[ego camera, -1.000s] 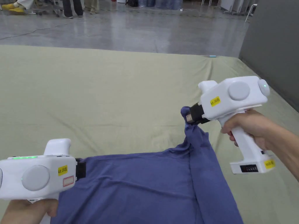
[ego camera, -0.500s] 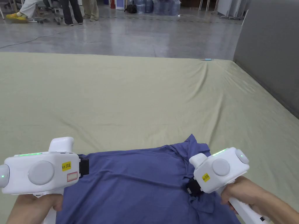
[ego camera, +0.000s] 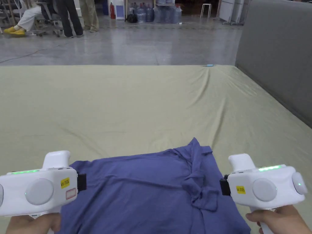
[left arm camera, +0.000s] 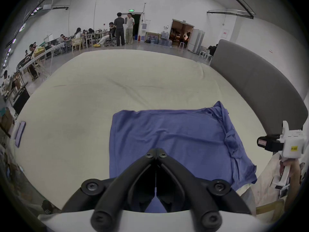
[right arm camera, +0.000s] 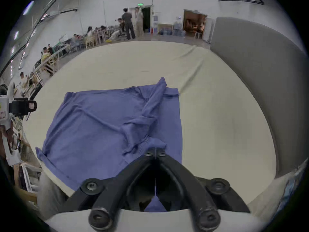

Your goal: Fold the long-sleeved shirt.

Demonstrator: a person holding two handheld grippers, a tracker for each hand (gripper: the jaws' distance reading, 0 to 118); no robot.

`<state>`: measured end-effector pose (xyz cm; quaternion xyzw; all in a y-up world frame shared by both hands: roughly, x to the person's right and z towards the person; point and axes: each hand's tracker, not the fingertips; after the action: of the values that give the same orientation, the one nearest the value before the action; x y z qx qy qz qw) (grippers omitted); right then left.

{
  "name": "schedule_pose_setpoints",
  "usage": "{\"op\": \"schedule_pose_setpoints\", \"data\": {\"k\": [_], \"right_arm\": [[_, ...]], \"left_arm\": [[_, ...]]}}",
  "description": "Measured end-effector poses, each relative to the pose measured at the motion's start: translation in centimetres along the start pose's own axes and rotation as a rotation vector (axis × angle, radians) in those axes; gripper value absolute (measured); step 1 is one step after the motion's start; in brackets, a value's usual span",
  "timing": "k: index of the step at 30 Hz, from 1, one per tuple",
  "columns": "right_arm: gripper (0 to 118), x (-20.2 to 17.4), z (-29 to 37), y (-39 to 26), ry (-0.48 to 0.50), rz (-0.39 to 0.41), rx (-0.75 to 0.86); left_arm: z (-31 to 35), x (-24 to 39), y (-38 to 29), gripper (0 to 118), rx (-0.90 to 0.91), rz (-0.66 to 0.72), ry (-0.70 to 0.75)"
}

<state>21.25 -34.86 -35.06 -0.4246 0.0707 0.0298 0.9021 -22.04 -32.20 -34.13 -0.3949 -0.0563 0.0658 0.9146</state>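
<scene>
A blue long-sleeved shirt point(ego camera: 143, 189) point(left arm camera: 167, 131) point(right arm camera: 93, 118) lies flat on the near part of a pale green sheet point(ego camera: 137, 100). One sleeve point(ego camera: 196, 179) point(right arm camera: 147, 113) lies bunched and folded back over the shirt's right side. My left gripper point(ego camera: 82, 182) point(left arm camera: 156, 153) point(right arm camera: 32, 106) hovers at the shirt's left edge, jaws shut with nothing between them. At the right edge my right gripper point(ego camera: 221, 186) point(right arm camera: 155, 152) point(left arm camera: 260, 142) is held level, shut, its tips just short of the sleeve's cuff.
The sheet stretches far ahead and to both sides. A grey padded panel point(ego camera: 274, 61) stands along the right. A flat purple object point(left arm camera: 20, 133) lies near the sheet's left edge. People point(ego camera: 70, 15) stand and sit across the concrete floor beyond.
The right gripper carried the raised sleeve down and inward onto the shirt, let go of it and drew back to the right edge. The left gripper stayed put.
</scene>
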Motion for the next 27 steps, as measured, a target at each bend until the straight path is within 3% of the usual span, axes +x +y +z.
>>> {"op": "schedule_pose_setpoints", "data": {"k": [3,8,9,10,12,13,16,23,25,26,27], "right_arm": [[0,0.3,-0.1,-0.3,0.014,-0.034,-0.032],[0,0.5,-0.2,0.9,0.048,0.001,-0.032],[0,0.3,-0.3,1.3,0.048,0.006,-0.032],[0,0.3,-0.4,1.7,0.051,0.013,-0.028],[0,0.2,-0.9,2.3,0.055,0.025,-0.022],[0,-0.1,-1.2,2.6,0.056,0.028,-0.022],[0,-0.3,-2.2,3.1,0.068,0.029,-0.032],[0,0.3,-4.7,3.7,0.07,0.02,-0.076],[0,0.7,-5.4,4.4,0.062,0.011,-0.082],[0,1.0,-5.7,4.9,0.061,0.005,-0.082],[0,1.2,-6.2,5.7,0.064,0.003,-0.084]], "left_arm": [[0.1,-0.2,-0.6,0,-0.011,-0.029,-0.002],[-1.0,-1.9,2.0,0,0.014,0.046,-0.015],[-1.8,-2.4,2.9,5,0.028,0.052,-0.014],[-2.9,-2.7,3.9,30,0.044,0.065,0.003],[-5.9,-3.5,5.9,100,-0.01,0.074,0.069],[-7.5,-3.9,6.7,104,-0.022,0.069,0.1],[-13.2,-4.7,9.1,104,-0.088,0.021,0.164],[-22.6,-8.3,10.2,100,-0.241,0.14,0.261],[-24.0,-8.7,9.4,84,-0.294,0.127,0.281],[-24.1,-8.6,8.9,81,-0.316,0.117,0.284],[-23.7,-8.3,8.6,70,-0.289,0.083,0.284]]}}
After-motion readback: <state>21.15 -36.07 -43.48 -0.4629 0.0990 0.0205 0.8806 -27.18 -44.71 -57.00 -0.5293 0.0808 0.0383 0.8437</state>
